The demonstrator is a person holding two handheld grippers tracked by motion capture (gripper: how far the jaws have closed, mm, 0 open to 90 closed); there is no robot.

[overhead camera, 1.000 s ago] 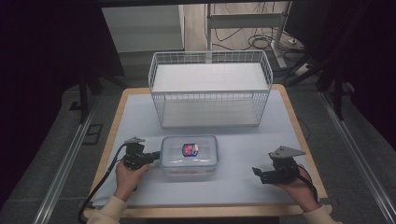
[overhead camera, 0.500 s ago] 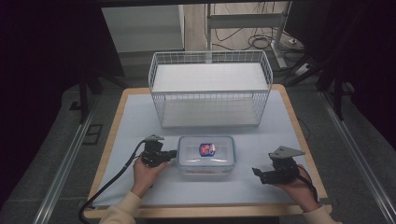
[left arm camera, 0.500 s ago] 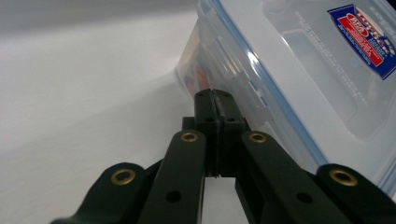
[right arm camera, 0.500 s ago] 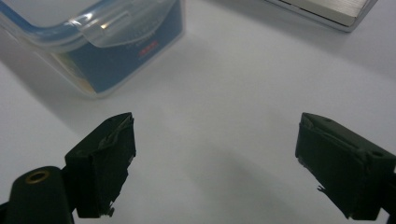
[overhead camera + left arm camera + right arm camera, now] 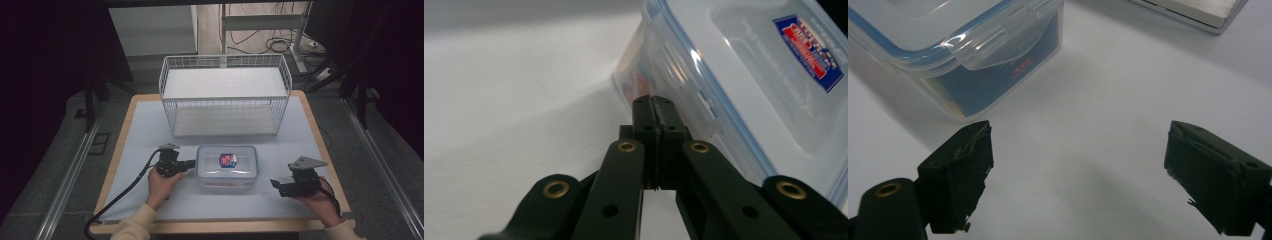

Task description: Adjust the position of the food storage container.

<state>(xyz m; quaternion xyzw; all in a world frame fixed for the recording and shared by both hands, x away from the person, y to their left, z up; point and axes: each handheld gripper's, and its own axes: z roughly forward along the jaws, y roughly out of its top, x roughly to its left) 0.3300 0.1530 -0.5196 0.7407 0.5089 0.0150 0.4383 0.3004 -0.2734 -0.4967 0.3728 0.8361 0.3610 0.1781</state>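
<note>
At the left of the high view, the left gripper (image 5: 189, 163) is held in the person's left hand (image 5: 161, 186) with its black cable (image 5: 117, 196) trailing toward the table's near edge. Its jaws are pressed fully together with nothing between them, and in the left gripper view the joined tips (image 5: 654, 107) are seen right against the short left side of the clear rectangular plastic container with a blue-rimmed snap-on lid (image 5: 227, 166); whether they actually touch it cannot be told. The container is set on the pale sheet covering the wooden table (image 5: 150, 135), near the front and about midway between the two grippers, with a red and blue label (image 5: 228, 160) on its lid. Behind it, toward the far edge, a white wire basket (image 5: 225, 101) stands upright. At the right, the right gripper (image 5: 1078, 175) is held in the right hand (image 5: 320, 202), apart from the container; its jaws are spread wide and empty, and a lid latch (image 5: 1003, 42) is seen ahead of them.
</note>
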